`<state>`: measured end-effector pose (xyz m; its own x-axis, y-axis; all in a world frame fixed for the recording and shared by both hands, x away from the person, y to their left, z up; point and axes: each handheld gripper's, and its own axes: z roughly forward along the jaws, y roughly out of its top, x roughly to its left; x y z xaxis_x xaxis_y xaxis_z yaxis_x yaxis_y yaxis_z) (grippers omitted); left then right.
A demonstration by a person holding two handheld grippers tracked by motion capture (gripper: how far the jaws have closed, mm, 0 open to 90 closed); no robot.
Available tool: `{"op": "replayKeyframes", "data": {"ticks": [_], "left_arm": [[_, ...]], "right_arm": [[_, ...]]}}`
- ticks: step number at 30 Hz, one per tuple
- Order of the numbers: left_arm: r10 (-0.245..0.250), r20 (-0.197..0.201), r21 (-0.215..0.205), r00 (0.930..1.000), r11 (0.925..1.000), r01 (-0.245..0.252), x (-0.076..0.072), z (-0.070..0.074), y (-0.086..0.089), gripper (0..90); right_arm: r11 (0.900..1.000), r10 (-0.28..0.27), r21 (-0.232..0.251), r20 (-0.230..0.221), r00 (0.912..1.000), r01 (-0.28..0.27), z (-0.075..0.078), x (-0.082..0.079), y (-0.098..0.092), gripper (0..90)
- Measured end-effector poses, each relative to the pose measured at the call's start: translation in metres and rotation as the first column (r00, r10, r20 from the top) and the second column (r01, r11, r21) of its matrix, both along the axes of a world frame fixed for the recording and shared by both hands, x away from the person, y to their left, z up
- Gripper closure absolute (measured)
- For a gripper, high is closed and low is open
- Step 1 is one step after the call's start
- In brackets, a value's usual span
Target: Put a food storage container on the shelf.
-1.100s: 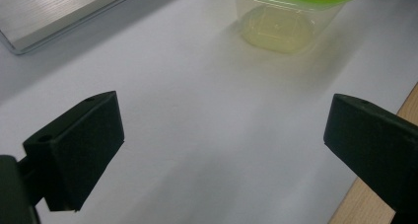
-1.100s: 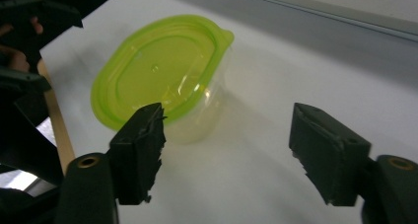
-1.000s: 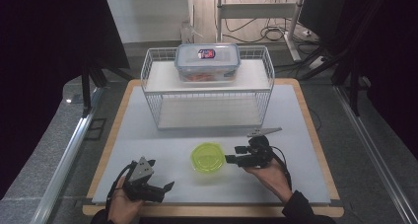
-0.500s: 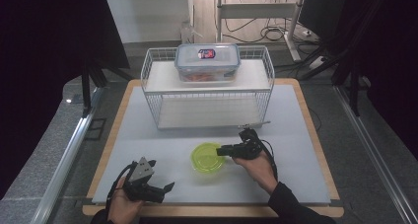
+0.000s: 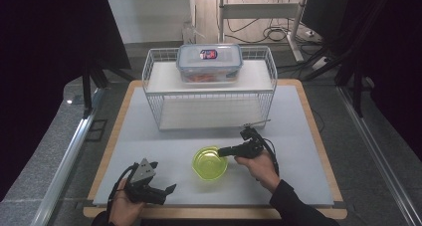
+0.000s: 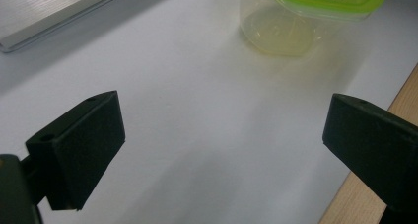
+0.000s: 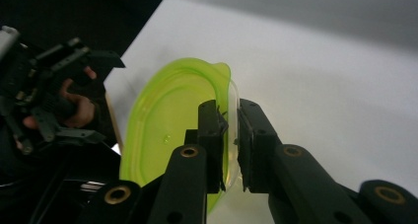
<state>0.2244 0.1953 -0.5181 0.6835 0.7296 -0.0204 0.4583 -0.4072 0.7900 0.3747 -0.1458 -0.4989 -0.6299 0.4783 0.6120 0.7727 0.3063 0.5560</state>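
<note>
The green-lidded container (image 5: 210, 163) stands on the white mat (image 5: 298, 136) near the front middle of the table, in front of the wire rack (image 5: 209, 94) and well apart from it. The right gripper (image 5: 222, 151) reaches it from the container's right side, its body lying roughly level and pointing toward the person's left, so the container lies straight ahead of the jaws along their own axis. In the right gripper view the two black jaws have just been closing and now stand close together astride the near edge of the container (image 7: 172, 135): one jaw over the green lid (image 7: 167, 130), the other outside the clear wall. The pads appear to press on that rim, so the grip reads as clamped on the edge rather than around the whole body. The container is wider than it is tall and is held at one side only; a lift is therefore likely to tip its far side downward unless the wrist stays level. The left gripper (image 5: 160, 191) rests at the front left of the mat, clearly farther from the container; in the left gripper view its jaws stand wide apart with nothing between them, and the container (image 6: 305, 17) sits ahead and to the right of them. The right hand (image 5: 259, 169) is the nearer one and carries the coming move.
</note>
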Motion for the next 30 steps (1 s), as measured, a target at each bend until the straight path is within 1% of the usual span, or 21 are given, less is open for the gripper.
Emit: {"op": "replayKeyframes", "data": {"ticks": [2,6,7,9,16,20,24,25,27,29,30], "left_arm": [[0.0,-0.001,0.0,1.0,1.0,0.0,0.0,0.0,0.0,2.3],[-0.001,-0.002,-0.002,1.0,1.0,0.001,0.0,0.0,0.0,2.4],[-0.001,-0.002,-0.002,1.0,1.0,0.001,0.0,0.0,0.0,2.4],[-0.001,-0.003,-0.004,1.0,1.0,0.001,0.0,0.0,0.0,2.5],[0.002,-0.004,-0.009,1.0,1.0,-0.002,0.001,0.0,0.001,2.4],[0.005,-0.005,-0.017,1.0,0.9998,-0.005,0.001,0.0,0.001,2.2],[0.004,-0.004,-0.016,1.0,0.9999,-0.004,0.001,0.0,0.001,2.1],[0.004,-0.004,-0.016,1.0,0.9999,-0.004,0.001,0.0,0.001,2.1],[0.004,-0.005,-0.017,1.0,0.9998,-0.004,0.001,0.0,0.001,2.1],[0.004,-0.005,-0.016,1.0,0.9999,-0.004,0.001,0.0,0.001,2.1],[0.004,-0.005,-0.017,1.0,0.9999,-0.004,0.001,0.0,0.001,2.1]], "right_arm": [[1.0,-0.001,0.027,-0.007,1.0,0.002,0.002,0.0,-0.002,82.3],[1.0,-0.021,0.019,0.027,0.9994,0.021,0.009,-0.001,-0.005,82.8],[0.999,-0.026,0.024,0.028,0.9993,0.025,0.01,0.0,-0.007,82.8],[0.998,-0.036,0.047,0.019,0.9992,0.035,0.012,0.001,-0.011,82.9],[0.995,-0.052,0.084,0.03,0.9982,0.049,0.021,0.0,-0.017,83.1],[0.993,-0.055,0.109,0.045,0.9974,0.05,0.029,0.0,-0.02,83.3],[0.99,-0.066,0.131,0.056,0.9962,0.058,0.038,0.0,-0.023,83.5],[0.988,-0.069,0.143,0.058,0.9959,0.061,0.041,0.0,-0.024,83.7],[0.986,-0.074,0.153,0.065,0.9952,0.063,0.044,0.0,-0.026,84.4],[0.985,-0.085,0.155,0.081,0.9931,0.071,0.049,0.0,-0.028,84.3],[0.984,-0.084,0.163,0.081,0.9931,0.07,0.051,0.0,-0.029,84.4]]}}
